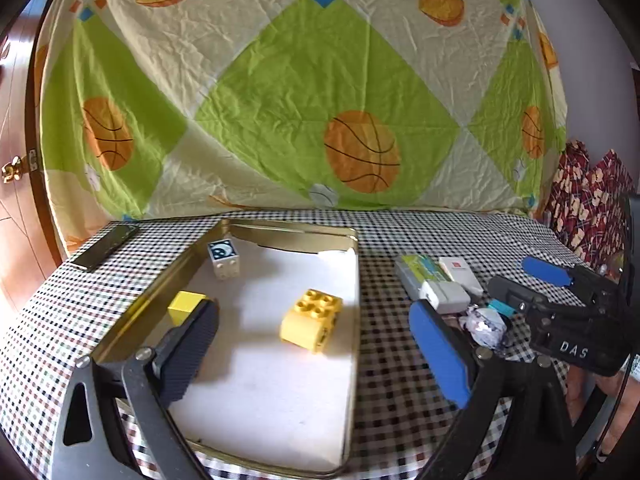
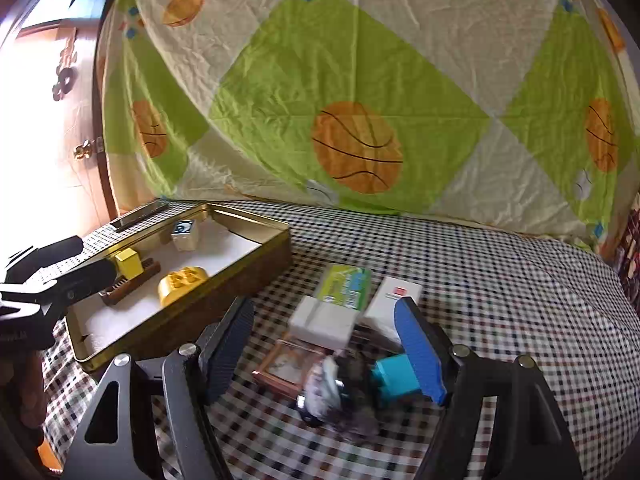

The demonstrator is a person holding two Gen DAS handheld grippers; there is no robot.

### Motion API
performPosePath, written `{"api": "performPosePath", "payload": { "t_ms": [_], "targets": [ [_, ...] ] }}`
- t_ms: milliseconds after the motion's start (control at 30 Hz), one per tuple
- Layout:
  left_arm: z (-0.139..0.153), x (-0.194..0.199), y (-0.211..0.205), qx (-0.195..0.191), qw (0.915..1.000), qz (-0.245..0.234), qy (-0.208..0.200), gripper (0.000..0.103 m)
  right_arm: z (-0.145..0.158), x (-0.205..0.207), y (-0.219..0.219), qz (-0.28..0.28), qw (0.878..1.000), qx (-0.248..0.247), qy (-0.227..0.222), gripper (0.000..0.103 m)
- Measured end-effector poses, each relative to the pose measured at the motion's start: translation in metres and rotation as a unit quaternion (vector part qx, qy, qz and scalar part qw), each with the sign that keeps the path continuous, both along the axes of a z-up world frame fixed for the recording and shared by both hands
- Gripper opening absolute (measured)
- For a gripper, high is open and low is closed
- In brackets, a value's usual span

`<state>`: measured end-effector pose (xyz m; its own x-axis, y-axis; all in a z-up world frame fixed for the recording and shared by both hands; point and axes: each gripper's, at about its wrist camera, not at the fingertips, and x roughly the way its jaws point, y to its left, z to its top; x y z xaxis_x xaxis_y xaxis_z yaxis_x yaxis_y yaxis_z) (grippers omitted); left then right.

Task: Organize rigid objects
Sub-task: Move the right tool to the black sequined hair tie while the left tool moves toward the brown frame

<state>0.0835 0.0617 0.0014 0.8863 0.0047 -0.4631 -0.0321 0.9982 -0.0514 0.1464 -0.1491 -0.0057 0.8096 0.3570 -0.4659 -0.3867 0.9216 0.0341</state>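
Observation:
A gold tin tray (image 1: 354, 292) with a white liner holds a yellow brick (image 1: 311, 324), a yellow cube (image 1: 185, 306) and a white cube with an eye print (image 1: 224, 258). My left gripper (image 1: 316, 344) is open over the tray, its dark finger next to the yellow cube. My right gripper (image 2: 324, 348) is open above a pile on the checkered cloth: a teal block (image 2: 394, 376), a white box (image 2: 322, 322), a green box (image 2: 344, 282), a red-marked white box (image 2: 394, 300), a foil wrapper (image 2: 324, 388). The tray (image 2: 224, 280) sits to its left.
A dark phone (image 1: 106, 246) lies at the table's back left. A small framed picture (image 2: 286, 368) lies under the pile. A basketball-print sheet hangs behind the table. A wooden door stands at left, red patterned fabric at right.

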Motion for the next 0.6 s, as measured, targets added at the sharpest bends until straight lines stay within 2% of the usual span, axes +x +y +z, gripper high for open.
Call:
{"api": "performPosePath", "payload": {
  "t_ms": [133,300,433,600],
  "targets": [
    [-0.011,0.010,-0.035,0.006,0.9993,-0.031,0.020,0.098,-0.008,0.008,-0.025,-0.027,0.999,-0.003,0.018,0.075],
    [-0.022,0.022,-0.068,0.040,0.9972,-0.046,0.043,0.098,-0.011,0.013,-0.040,-0.027,0.999,0.015,0.037,0.075],
    [-0.024,0.025,-0.069,0.040,0.9974,-0.036,0.047,0.098,-0.011,0.008,-0.027,-0.012,0.999,-0.002,0.037,0.075],
    [-0.022,0.022,-0.062,0.033,0.9986,-0.021,0.035,0.098,-0.013,0.010,-0.030,-0.053,0.998,-0.018,0.039,0.075]
  ]
}}
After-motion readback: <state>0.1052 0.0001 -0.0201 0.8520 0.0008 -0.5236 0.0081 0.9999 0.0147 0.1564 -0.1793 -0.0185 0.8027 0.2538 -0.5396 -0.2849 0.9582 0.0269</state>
